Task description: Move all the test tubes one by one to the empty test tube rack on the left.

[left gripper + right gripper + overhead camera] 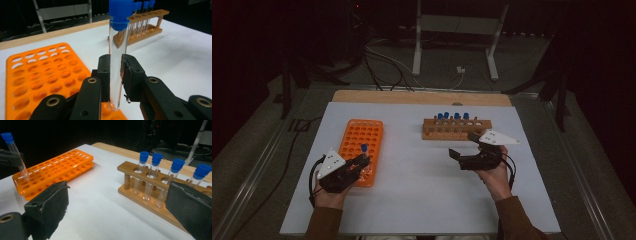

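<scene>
Orange rack: lies on the left of the white worktop.
Left hand-held gripper: clamped on the glass of a test tube, low on its length.
Test tube axis: long axis near upright, blue cap up, rounded bottom down.
Test tube place: over the near right part of the orange rack, between the jaws.
Right hand-held gripper: jaws spread wide, nothing between them.
Wooden rack: just beyond the right hand-held gripper, holding four blue-capped tubes upright.
</scene>
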Available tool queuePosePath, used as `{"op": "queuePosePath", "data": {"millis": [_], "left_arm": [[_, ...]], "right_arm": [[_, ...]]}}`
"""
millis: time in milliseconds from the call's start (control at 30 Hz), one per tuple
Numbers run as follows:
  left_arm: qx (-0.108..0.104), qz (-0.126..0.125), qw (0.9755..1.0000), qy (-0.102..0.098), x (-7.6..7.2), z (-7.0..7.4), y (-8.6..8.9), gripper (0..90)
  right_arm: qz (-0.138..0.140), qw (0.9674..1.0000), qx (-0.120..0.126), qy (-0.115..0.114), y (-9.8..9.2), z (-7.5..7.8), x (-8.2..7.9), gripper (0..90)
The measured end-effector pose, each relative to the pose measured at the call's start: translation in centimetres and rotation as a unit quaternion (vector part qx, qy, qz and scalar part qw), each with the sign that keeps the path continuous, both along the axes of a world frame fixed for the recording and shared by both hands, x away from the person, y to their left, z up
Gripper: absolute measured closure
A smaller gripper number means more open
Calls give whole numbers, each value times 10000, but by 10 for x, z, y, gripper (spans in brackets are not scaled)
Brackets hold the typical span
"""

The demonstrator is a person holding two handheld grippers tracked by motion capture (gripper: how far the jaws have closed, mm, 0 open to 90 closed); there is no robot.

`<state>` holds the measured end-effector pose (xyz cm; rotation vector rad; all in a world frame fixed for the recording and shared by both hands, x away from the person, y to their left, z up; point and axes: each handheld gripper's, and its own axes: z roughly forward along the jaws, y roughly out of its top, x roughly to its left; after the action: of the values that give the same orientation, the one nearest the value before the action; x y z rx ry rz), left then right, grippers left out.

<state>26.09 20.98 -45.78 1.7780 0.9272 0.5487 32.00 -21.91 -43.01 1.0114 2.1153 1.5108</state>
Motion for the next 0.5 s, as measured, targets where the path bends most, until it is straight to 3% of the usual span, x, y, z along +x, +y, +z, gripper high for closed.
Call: {"op": "queuePosePath", "data": {"millis": [400,500], "left_arm": [[41,14,9999,147,-7,-16,6,775],[154,-19,9996,227,-7,-21,5,775]], "right_arm": [[-28,10000,62,8,-4,-3,-3,47],[-21,10000,61,8,-3,-3,-3,48]]}}
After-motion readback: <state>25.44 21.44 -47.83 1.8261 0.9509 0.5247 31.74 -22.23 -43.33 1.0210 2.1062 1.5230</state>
